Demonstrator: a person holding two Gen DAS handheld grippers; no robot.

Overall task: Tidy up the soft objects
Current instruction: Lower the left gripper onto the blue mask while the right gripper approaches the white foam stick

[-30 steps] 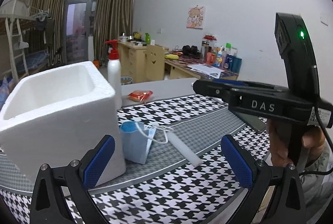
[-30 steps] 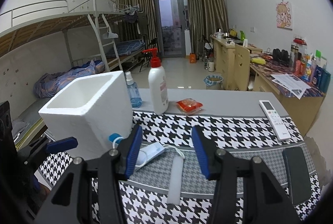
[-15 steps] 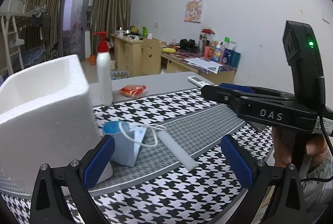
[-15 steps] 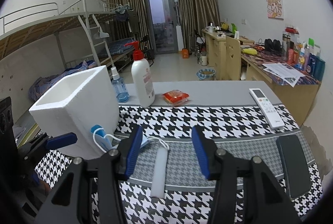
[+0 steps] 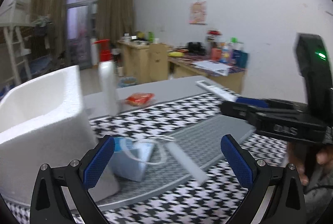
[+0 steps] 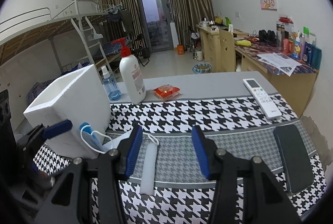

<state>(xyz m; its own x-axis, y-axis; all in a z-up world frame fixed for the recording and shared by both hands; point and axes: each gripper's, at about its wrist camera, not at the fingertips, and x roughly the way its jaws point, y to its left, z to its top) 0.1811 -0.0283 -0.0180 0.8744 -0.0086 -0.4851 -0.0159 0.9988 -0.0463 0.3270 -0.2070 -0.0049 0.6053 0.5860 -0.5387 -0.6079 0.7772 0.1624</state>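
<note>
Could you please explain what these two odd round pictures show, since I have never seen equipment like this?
No robot is here: a person holds a hand-held gripper in each hand, and a wide-angle camera on each looks forward along its two blue-padded fingers.

One picture is from the left gripper; the right gripper, in the person's hand, shows at its right edge. The other is from the right gripper. Both are open and hold nothing.

On the patterned tablecloth lie blue face masks against a white foam box, a white stick, a phone and a remote control. Behind them stand a pump bottle, a spray bottle and a red packet.
</note>
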